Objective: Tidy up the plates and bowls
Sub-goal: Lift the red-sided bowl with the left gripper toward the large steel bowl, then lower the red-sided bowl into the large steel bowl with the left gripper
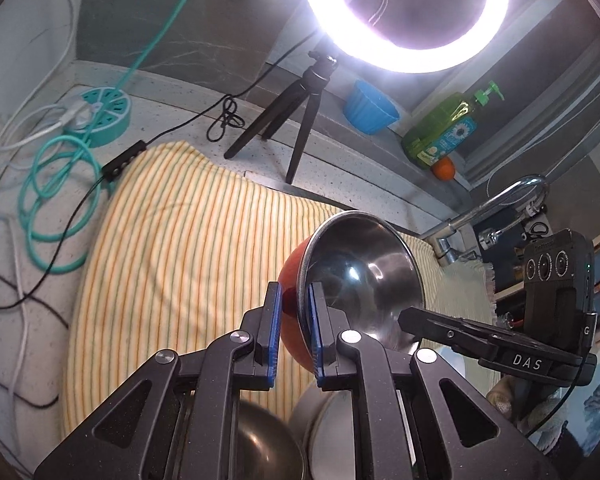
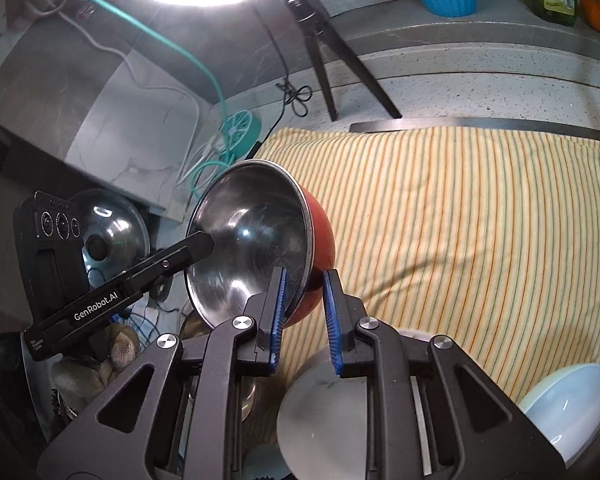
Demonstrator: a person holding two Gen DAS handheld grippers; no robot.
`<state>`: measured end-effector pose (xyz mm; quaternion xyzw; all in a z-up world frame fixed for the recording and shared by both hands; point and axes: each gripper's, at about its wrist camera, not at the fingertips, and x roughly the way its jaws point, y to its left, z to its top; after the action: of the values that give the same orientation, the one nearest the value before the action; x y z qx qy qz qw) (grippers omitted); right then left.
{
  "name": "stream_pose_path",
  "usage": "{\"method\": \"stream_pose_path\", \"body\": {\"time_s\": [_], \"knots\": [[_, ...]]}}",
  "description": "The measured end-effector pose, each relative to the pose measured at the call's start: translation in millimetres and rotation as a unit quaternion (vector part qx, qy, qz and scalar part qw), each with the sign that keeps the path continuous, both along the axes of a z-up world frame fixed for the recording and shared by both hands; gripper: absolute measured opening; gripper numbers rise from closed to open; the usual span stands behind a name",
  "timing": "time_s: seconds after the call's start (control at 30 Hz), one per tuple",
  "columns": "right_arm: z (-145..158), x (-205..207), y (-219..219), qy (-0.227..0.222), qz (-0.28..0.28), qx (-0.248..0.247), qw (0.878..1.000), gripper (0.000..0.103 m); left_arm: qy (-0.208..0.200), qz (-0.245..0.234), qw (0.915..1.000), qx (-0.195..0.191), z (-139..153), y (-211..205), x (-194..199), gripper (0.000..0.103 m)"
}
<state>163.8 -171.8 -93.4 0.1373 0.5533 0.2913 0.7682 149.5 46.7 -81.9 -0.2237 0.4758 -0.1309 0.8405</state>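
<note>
Open room over the yellow striped cloth (image 2: 480, 220) ahead. Blocked at the centre by the tilted red-backed steel bowl (image 1: 360, 276), at the rear by the black tripod (image 1: 296, 120), at the left edge by coiled teal cable (image 1: 56, 200), below by a pale round plate (image 2: 324, 412).

Beyond our fingers the speckled counter (image 1: 172, 128) carries a striped cloth (image 1: 180, 260), tripod (image 1: 296, 120) and teal cable reel (image 1: 104, 112).

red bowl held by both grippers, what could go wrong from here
1. The red bowl is tilted on edge, pinched only at its thin rim by the left gripper and right gripper; it could slip or twist.
2. If dropped, it would likely hit the grey plate below.
</note>
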Motion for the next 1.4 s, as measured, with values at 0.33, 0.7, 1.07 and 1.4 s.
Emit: {"method": "stream_pose_path", "body": {"time_s": [0.33,0.7,1.07,1.4], "knots": [[-5,-43,29,0.014,0.057,-0.001,0.998,0.019,0.003,0.033,0.9994,-0.006,0,25,-57,0.011],[-28,-79,65,0.033,0.116,-0.021,0.992,0.019,0.018,0.077,0.9969,-0.008,-14,52,-107,0.011],[-47,-89,87,0.035,0.143,-0.056,0.987,0.019,0.048,0.086,0.9951,-0.002,-39,62,-126,0.011],[-54,-88,98,0.024,0.148,-0.085,0.985,0.019,0.062,0.079,0.9948,0.02,-50,60,-125,0.011]]}}
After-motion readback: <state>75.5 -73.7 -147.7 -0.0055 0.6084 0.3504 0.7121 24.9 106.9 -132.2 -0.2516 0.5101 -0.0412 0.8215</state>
